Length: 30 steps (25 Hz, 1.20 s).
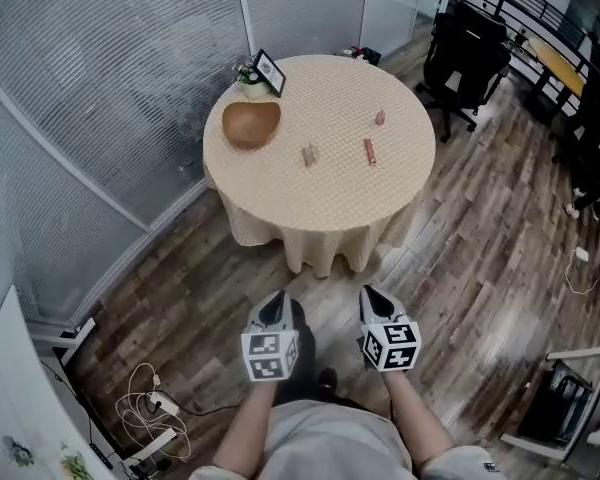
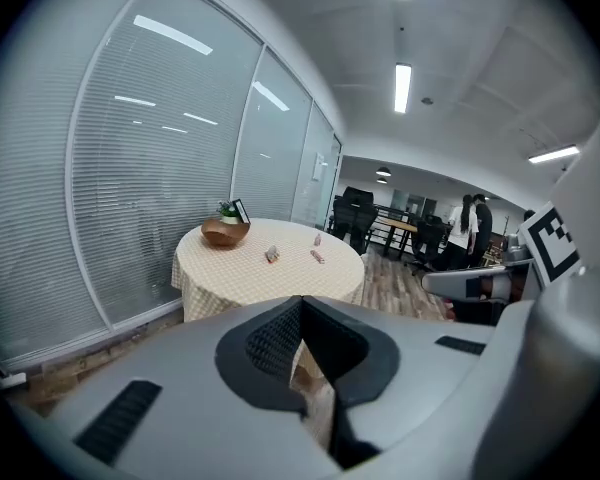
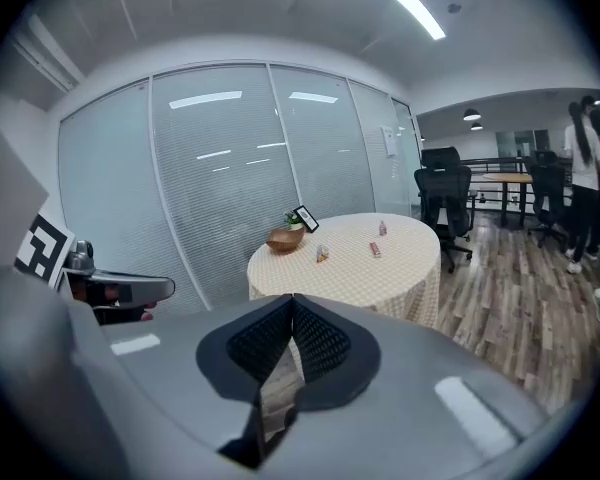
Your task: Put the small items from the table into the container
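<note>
A round table (image 1: 320,193) with a checked beige cloth stands ahead of me. On it sit a brown wooden bowl (image 1: 251,123), a small tan item (image 1: 309,154), a small red item (image 1: 370,151) and a small pink item (image 1: 380,118). Both grippers hang over the wooden floor, well short of the table. My left gripper (image 1: 276,309) and right gripper (image 1: 373,302) are shut, nothing between the jaws. The bowl (image 2: 225,232) and the items also show far off in the left gripper view, and the bowl (image 3: 285,238) in the right gripper view.
A small framed picture (image 1: 270,71) and a little plant stand behind the bowl. Glass walls with blinds (image 1: 110,78) run along the left. Black office chairs (image 1: 464,53) stand at the back right. Cables and a power strip (image 1: 152,408) lie on the floor at the lower left.
</note>
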{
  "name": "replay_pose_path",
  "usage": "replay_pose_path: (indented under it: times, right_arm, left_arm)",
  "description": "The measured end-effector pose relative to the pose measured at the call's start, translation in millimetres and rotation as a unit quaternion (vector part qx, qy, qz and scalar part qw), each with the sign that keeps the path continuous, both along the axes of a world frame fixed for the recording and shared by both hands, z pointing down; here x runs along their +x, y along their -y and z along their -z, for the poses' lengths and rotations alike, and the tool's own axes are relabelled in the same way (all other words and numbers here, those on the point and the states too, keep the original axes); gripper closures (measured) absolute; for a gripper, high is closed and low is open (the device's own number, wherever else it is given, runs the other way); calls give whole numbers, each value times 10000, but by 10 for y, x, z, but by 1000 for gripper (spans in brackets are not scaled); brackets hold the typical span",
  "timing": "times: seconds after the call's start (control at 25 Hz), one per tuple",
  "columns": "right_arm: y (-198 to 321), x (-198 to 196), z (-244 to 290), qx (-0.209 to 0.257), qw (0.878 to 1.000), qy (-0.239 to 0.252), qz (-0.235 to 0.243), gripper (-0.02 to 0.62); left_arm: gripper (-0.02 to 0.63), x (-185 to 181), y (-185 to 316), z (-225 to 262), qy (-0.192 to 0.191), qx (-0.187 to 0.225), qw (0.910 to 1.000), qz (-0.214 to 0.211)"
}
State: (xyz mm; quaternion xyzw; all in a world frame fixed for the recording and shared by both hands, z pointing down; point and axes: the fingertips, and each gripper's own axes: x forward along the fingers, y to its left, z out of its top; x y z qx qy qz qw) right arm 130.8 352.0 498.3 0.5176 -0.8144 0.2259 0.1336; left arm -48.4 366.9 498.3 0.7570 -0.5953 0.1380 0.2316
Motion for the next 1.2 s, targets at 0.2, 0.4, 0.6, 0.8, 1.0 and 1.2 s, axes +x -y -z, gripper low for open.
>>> replay_pose_path:
  times: [0.2,0.4,0.6,0.8,1.0,1.2]
  right_arm:
    - [1246,-308,20,180,9997,-65,168,592]
    - [2444,-672,9,140,9992,-192,321,591]
    - [3336,-980,-243,-227,9972,-292,650,523]
    - [4032,-1132,-649,-564,9949,-376,753,390]
    - [4553,-1237,-1136,-882,9897,-638,931,320]
    - [4874,-1321,-1661,-1317,9797,-915,1204,299]
  left_arm:
    - [600,-149,1202,-161,-59,40,10000,-14]
    - [601,-344,2291,-228,-72,-63,9998,-146]
    - [601,-500,3078,-285,-86,-173,9996,-196]
    - [601,-555,3576,-453,-109,-394,9991,-110]
    - [600,-604,3914,-593,-120,-631,9978,170]
    - [600,-600,4180,-692,-130,-715,9961,497]
